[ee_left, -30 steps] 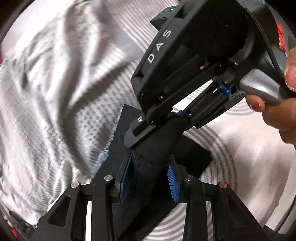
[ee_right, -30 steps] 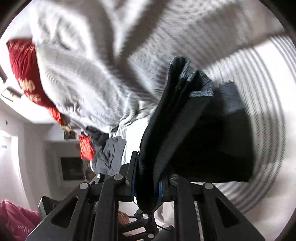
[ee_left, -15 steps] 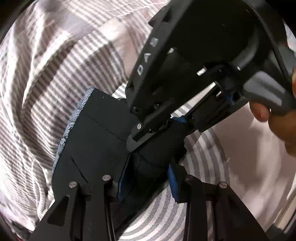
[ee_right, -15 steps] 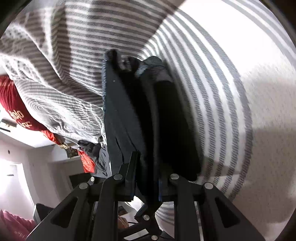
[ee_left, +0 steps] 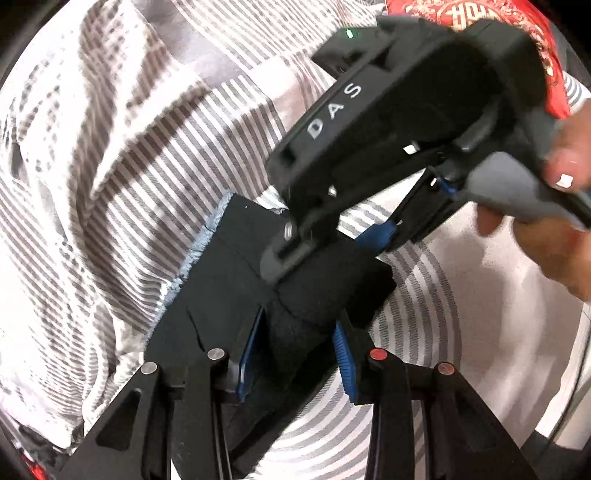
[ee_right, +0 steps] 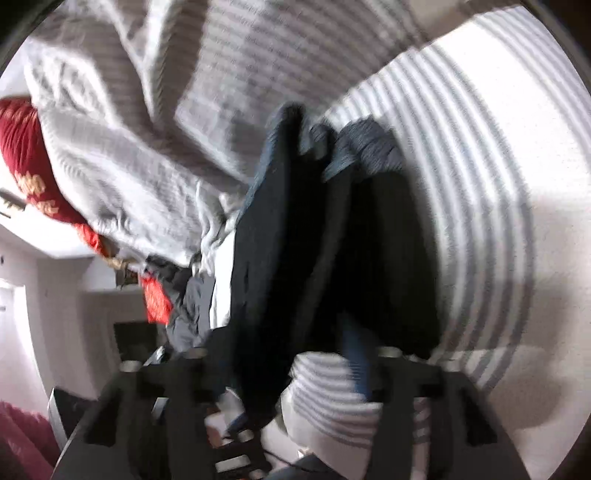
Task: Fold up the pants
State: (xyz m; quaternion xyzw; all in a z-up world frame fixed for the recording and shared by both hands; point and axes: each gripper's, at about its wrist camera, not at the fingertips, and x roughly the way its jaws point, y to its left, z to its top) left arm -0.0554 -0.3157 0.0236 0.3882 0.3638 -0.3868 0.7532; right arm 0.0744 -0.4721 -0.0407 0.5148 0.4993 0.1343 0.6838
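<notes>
The dark folded pants (ee_left: 229,273) lie on the striped bedsheet, with a pale blue edge on their left side. My left gripper (ee_left: 297,354) has its blue pads on either side of a thick fold of the pants and is shut on it. The right gripper (ee_left: 332,254), marked DAS, points down at the same fold from above; its jaws look spread. In the blurred right wrist view the pants (ee_right: 314,240) hang in folds ahead of my right gripper (ee_right: 291,365), whose fingers stand wide apart with striped sheet showing between them.
A rumpled striped duvet (ee_left: 92,166) lies left of the pants. A red cushion (ee_left: 480,22) sits at the top right. The right wrist view shows a red pillow (ee_right: 22,155) and a pile of clothes (ee_right: 184,295) at the bed's edge.
My right gripper has opened: its fingers were clamped on the pants and now stand wide apart. The right gripper has lifted slightly off the fold. My left gripper still holds the fold.
</notes>
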